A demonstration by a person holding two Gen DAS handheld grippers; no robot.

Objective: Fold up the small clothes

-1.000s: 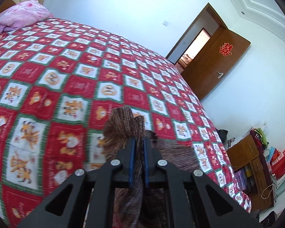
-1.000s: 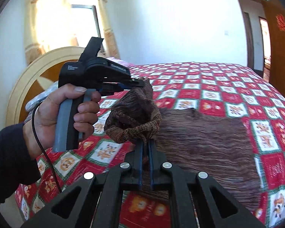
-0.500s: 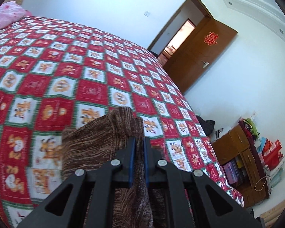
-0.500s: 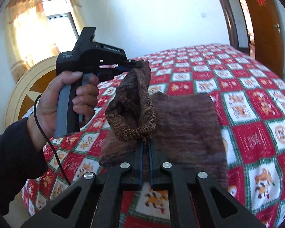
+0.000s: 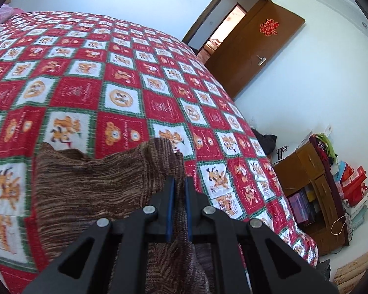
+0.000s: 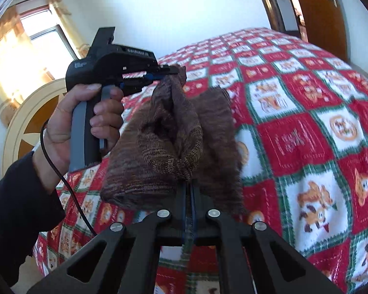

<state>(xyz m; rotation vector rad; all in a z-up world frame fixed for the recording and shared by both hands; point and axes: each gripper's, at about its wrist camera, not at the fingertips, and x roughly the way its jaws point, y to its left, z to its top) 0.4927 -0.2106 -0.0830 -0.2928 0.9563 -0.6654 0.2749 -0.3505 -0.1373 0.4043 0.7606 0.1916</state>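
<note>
Both hand-held grippers, left (image 5: 178, 183) and right (image 6: 189, 188), are clamped on the brown knit garment (image 6: 164, 132), angled down over the bed (image 5: 85, 78); the far end is draped flat.

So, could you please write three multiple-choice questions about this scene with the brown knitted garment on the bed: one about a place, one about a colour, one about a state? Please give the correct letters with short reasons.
1. Where is the open wooden door?
A. behind the bed's far end
B. above the window
C. under the bed

2. What are the quilt's main colours?
A. blue and yellow
B. red, white and green
C. black and grey

3. How is the brown knitted garment held?
A. by no gripper
B. by one gripper only
C. by both grippers

Answers:
1 A: the wooden door stands past the bed's far end.
2 B: the quilt shows red and white squares with green borders.
3 C: the left gripper and right gripper both pinch the brown knitted garment.
</note>
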